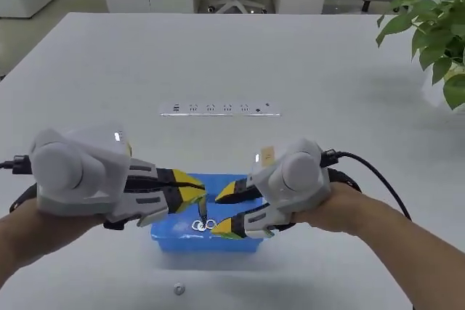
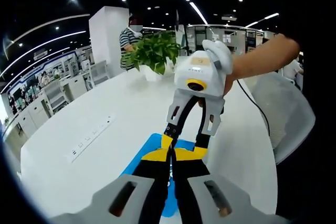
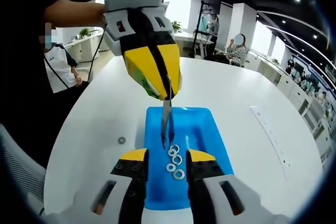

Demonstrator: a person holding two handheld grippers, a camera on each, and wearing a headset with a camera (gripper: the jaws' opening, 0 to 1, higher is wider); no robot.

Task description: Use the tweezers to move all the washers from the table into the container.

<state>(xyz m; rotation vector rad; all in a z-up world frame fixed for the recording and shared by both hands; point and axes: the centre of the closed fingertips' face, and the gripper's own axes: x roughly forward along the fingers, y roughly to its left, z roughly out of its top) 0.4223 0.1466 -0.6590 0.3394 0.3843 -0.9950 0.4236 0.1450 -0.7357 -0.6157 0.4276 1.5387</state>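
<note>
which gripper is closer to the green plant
Right. The plant is off to the far right, beyond the right gripper; the left gripper, holding the tweezers, sits farther left.

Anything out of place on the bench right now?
One washer sits alone on the table, outside the blue container that holds the other washers. Nothing looks spilled or damaged.

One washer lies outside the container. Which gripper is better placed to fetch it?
Left. The left gripper is shut on the tweezers; the washer lies near the container, slightly toward that side. The right gripper is open and empty.
</note>
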